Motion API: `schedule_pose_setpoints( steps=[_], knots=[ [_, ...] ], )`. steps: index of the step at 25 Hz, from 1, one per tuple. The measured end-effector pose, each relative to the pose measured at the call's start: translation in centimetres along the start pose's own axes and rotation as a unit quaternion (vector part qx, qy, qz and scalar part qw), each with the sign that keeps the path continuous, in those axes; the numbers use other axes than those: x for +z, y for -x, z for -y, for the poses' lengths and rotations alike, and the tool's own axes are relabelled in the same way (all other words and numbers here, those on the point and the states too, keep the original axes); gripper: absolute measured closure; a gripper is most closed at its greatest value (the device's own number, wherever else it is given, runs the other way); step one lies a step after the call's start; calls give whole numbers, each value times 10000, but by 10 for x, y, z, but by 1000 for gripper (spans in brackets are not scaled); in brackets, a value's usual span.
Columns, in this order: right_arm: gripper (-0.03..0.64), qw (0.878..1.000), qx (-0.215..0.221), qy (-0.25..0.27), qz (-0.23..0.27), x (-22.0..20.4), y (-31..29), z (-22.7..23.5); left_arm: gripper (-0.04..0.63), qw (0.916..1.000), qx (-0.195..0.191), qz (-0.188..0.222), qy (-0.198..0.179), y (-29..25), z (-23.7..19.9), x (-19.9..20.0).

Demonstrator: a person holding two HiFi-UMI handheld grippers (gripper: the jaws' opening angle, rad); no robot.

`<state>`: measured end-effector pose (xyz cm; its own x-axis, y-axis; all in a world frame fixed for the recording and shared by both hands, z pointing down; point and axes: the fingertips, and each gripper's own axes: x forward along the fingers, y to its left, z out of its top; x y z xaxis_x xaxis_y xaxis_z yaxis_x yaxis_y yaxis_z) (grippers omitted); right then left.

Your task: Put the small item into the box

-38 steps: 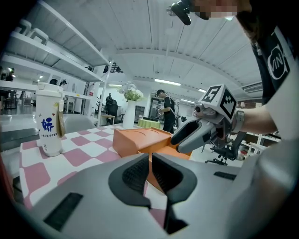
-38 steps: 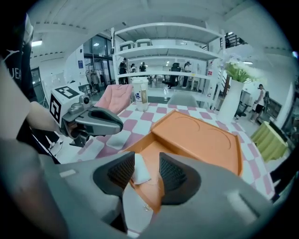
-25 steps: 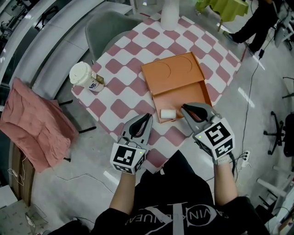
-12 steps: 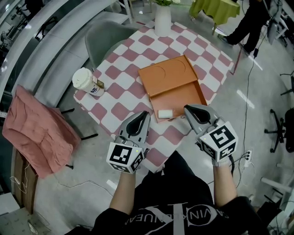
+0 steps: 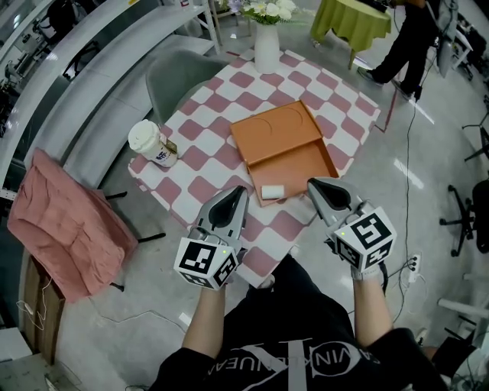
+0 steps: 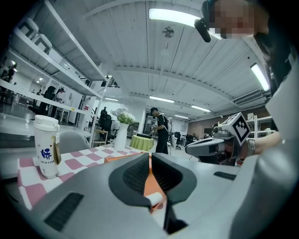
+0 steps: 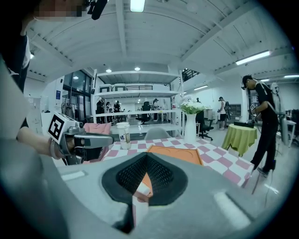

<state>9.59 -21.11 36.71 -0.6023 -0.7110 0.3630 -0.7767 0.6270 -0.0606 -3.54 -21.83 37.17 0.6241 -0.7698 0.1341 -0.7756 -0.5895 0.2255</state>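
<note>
The orange box (image 5: 304,168) lies open on the checkered table (image 5: 221,145), its lid (image 5: 273,130) folded back flat. A small white item (image 5: 273,191) rests inside the box at its near edge. My left gripper (image 5: 239,194) is shut and empty, hovering at the table's near edge just left of the item. My right gripper (image 5: 313,186) is shut and empty just right of the box's near corner. In the left gripper view the closed jaws (image 6: 150,158) frame the item (image 6: 154,200). In the right gripper view the item (image 7: 142,189) shows below the closed jaws (image 7: 146,157).
A white paper cup (image 5: 151,143) stands at the table's left edge and a white vase (image 5: 267,44) of flowers at the far end. A grey chair (image 5: 179,72) sits behind the table. A pink cloth (image 5: 65,225) lies to the left. A person (image 5: 412,34) stands by a green table (image 5: 348,19).
The head view has tipped up, so the table sits lower and smaller in frame. Both grippers have drawn back slightly from the box; the white item stays inside it.
</note>
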Motion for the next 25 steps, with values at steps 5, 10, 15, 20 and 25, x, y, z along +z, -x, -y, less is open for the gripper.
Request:
schedule_pose_setpoints(
  steps=[5,10,15,20,25],
  knots=[
    [611,9997,-130,-63,221,7,12,-2,575,9999,0,55,-112,6,5,7],
    [611,9985,-252,-166,448,14,24,-4,575,9997,12,112,-222,12,9,15],
    [611,9972,-405,-175,609,18,34,-4,575,9993,29,224,-304,15,11,24],
    [611,9959,-486,-170,747,26,43,-7,575,9989,3,328,-331,21,15,31],
    [611,9947,-583,-198,818,27,49,-11,575,9987,-53,335,-372,26,19,31]
  ],
)
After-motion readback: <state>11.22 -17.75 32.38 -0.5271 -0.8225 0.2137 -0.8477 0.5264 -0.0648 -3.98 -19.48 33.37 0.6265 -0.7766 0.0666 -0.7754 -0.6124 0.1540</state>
